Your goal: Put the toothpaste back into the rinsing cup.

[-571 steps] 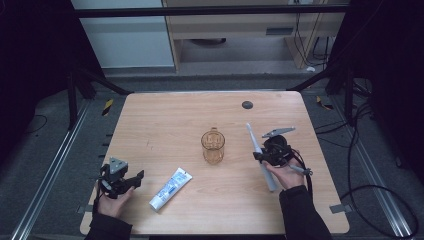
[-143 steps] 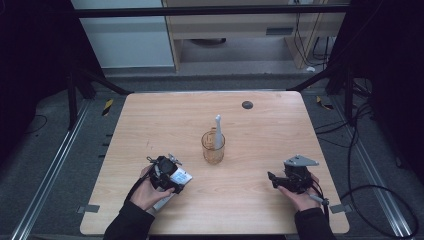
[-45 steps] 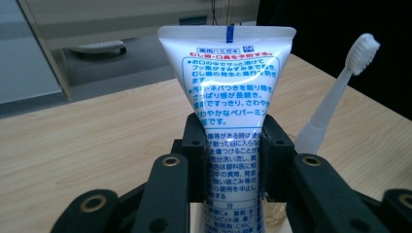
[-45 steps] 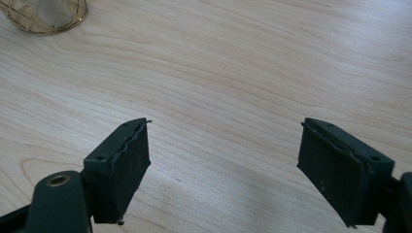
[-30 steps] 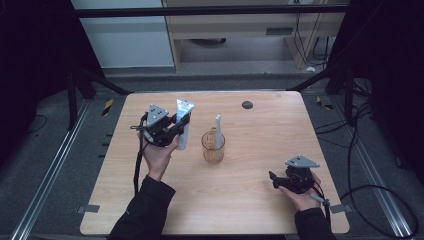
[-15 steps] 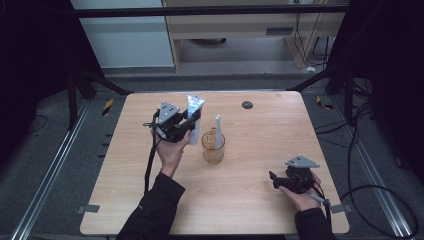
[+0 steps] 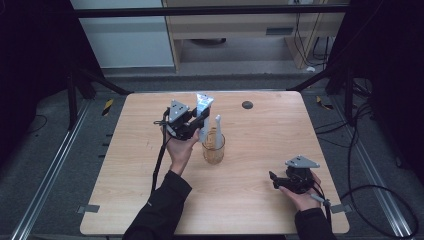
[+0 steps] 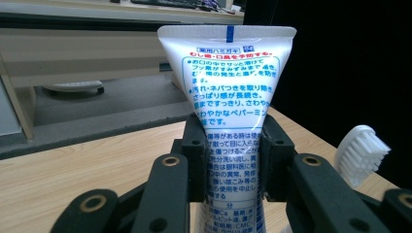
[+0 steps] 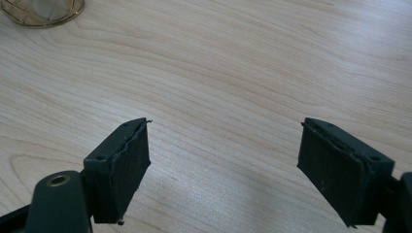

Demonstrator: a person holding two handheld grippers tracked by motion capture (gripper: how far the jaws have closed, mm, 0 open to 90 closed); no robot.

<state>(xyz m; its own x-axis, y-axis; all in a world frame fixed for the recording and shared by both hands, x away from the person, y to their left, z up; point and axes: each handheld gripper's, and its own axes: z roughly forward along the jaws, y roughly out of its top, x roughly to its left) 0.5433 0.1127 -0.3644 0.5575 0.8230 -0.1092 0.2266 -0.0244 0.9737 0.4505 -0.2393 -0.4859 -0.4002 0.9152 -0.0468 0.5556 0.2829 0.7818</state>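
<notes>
toothbrush [image 7: 218, 131]: left the right hand-held gripper [image 7: 283, 182], now upright in the cup [image 7: 213, 148] | toothpaste tube [image 7: 202, 114]: picked up from the counter [image 7: 260, 145] by the left hand-held gripper [image 7: 192, 125], carried from near edge to just beside the cup | right hand-held gripper: moved back to the near right, jaws apart

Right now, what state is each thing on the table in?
toothpaste tube: upright, crimped end up, clamped in the left tongs, near the cup
toothbrush: standing in the cup, bristles up
cup: upright on the table
right tongs: open, empty, low over the table
</notes>
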